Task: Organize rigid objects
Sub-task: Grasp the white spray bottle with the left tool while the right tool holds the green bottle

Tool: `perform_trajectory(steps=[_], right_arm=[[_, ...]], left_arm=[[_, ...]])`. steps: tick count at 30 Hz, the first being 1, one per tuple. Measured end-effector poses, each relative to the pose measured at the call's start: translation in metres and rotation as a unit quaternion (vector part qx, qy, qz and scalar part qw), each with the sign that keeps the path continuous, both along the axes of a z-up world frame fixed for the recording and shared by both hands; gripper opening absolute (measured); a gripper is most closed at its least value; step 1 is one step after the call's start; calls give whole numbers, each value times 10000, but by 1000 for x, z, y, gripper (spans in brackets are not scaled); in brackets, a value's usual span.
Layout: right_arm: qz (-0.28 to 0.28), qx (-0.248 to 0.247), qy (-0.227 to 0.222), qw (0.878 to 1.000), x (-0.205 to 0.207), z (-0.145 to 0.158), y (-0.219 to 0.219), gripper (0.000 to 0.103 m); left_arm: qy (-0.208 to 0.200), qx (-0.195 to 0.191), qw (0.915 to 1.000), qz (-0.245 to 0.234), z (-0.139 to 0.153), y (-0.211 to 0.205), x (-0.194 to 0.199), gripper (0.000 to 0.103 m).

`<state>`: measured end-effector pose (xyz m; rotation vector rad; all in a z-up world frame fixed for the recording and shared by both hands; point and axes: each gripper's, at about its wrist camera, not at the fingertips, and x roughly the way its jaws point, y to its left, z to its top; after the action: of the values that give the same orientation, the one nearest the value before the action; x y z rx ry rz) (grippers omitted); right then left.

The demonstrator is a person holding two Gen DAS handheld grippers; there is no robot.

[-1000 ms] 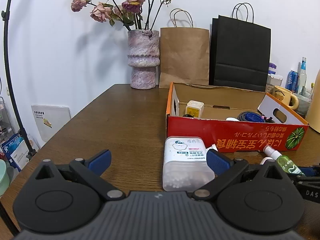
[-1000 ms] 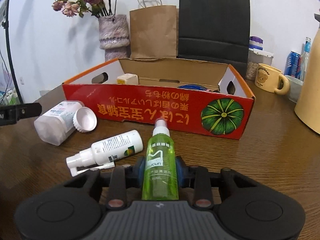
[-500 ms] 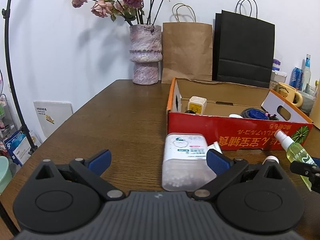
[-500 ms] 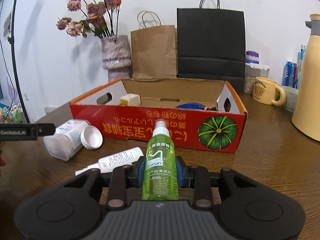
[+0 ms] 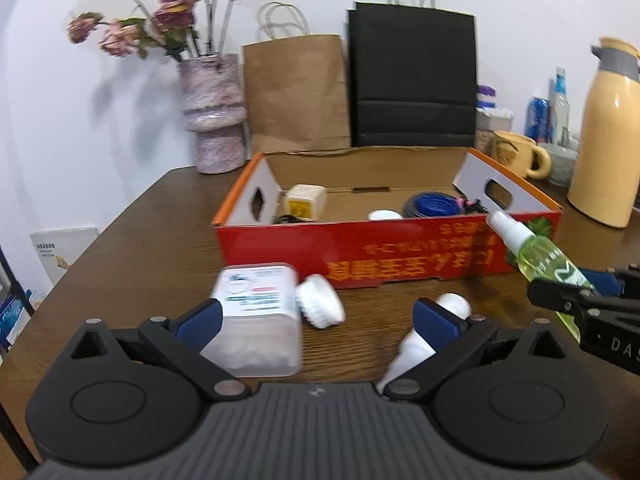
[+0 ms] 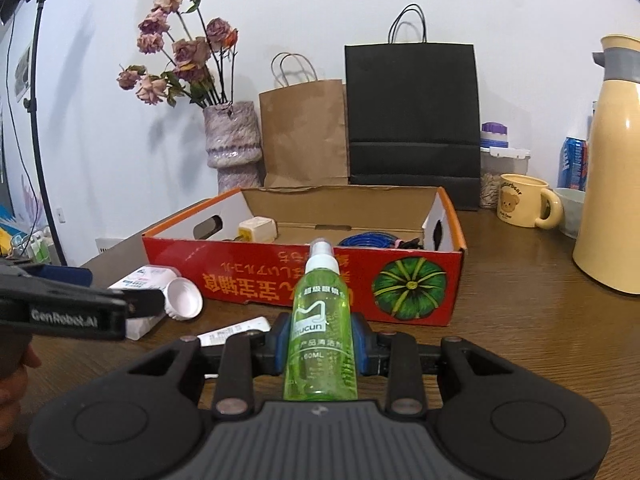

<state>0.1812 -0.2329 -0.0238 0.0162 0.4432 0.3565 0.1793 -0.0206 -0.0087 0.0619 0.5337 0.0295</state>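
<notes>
Right gripper (image 6: 320,350) is clamping a green translucent plastic spray bottle (image 6: 320,320); left gripper (image 5: 320,316), jaws wide apart, is holding nothing beside a white rectangular plastic container (image 5: 256,320).

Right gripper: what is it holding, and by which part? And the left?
Right gripper clamps the green spray bottle around its lower body. Left gripper is open, holding nothing.

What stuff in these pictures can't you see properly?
- White spray bottle: left wrist view, a finger of the left gripper covers its middle; right wrist view shows only a sliver behind the right gripper.
- Cotton swab jar: label blurred in the left wrist view.
- Red box floor: the front wall hides the lower parts of the blue cable and small cube.
- Green bottle: its base is hidden behind the gripper body.
</notes>
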Motion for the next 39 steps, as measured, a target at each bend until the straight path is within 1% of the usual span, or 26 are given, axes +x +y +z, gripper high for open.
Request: perform_trajectory(steps=[10, 17, 23, 25, 27, 29, 30, 31, 32, 33, 34, 35, 36, 39], right_arm=[[6, -21, -74, 10000, 0, 1, -22, 30], [6, -63, -120, 9999, -1, 1, -33, 30], [-25, -8, -109, 9999, 0, 1, -37, 30], [-36, -21, -101, 9999, -1, 0, -37, 30], [-32, -41, -97, 9999, 0, -1, -36, 30], [-22, -55, -109, 9999, -1, -1, -35, 30], [-15, -58, -121, 9999, -1, -1, -35, 30], [-11, -62, -129, 9999, -1, -1, -34, 30], [-10, -67, -133, 9999, -2, -1, -34, 30], [-13, -72, -134, 9999, -2, -1, -34, 30], [-17, -77, -130, 9999, -2, -1, -34, 30], [-23, -83, -122, 9999, -1, -2, -34, 30], [-29, -87, -117, 9999, -1, -2, -34, 30], [-49, -109, -113, 9999, -1, -2, -33, 30]], left_arm=[[390, 120, 9990, -161, -15, -35, 17, 103], [617, 100, 9980, -134, -24, -45, 29, 103], [822, -222, 9960, -255, -32, -45, 37, 103], [872, -301, 9953, -280, -34, -44, 39, 101], [898, -371, 9947, -328, -35, -43, 39, 90], [894, -431, 9944, -367, -36, -43, 39, 87], [874, -446, 9944, -393, -36, -43, 38, 81], [854, -443, 9945, -423, -36, -43, 37, 78], [829, -404, 9947, -460, -36, -45, 35, 73], [803, -358, 9949, -488, -36, -46, 34, 63], [764, -306, 9952, -524, -36, -48, 32, 57], [739, -307, 9952, -566, -35, -49, 31, 44], [717, -314, 9951, -603, -35, -49, 30, 36], [686, -355, 9945, -704, -34, -50, 27, 33]])
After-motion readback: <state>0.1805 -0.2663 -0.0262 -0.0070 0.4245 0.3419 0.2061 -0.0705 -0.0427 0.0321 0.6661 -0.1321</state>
